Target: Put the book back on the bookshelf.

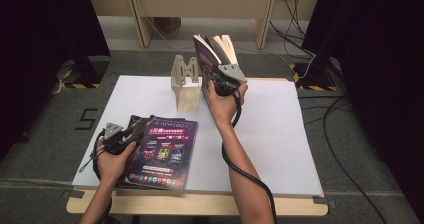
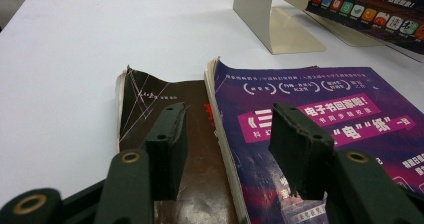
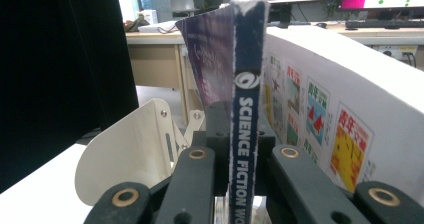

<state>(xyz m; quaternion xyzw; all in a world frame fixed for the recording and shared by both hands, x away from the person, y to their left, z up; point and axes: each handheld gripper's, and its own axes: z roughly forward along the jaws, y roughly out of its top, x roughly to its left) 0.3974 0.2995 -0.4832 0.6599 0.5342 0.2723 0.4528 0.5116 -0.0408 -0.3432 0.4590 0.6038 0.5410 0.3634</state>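
My right gripper (image 3: 245, 134) is shut on the spine of a blue "Science Fiction" magazine (image 3: 246, 84) and holds it upright. This magazine (image 1: 206, 59) stands just right of the cream metal bookend (image 1: 184, 84), with other upright magazines (image 1: 227, 46) fanned beside it. On the white board, a purple magazine (image 1: 162, 151) lies flat over a dark book (image 1: 137, 121). My left gripper (image 2: 227, 119) is open low over them. One of its fingers (image 2: 167, 134) is above the dark book (image 2: 150, 109). The other is above the purple magazine (image 2: 325, 99), whose bound edge lies between them.
A white board (image 1: 280, 134) covers the wooden table. The bookend's curved plate (image 3: 130, 154) is close on the left in the right gripper view, and a white back cover with small pictures (image 3: 325, 114) is on the right. Cables (image 1: 345, 149) trail over the floor.
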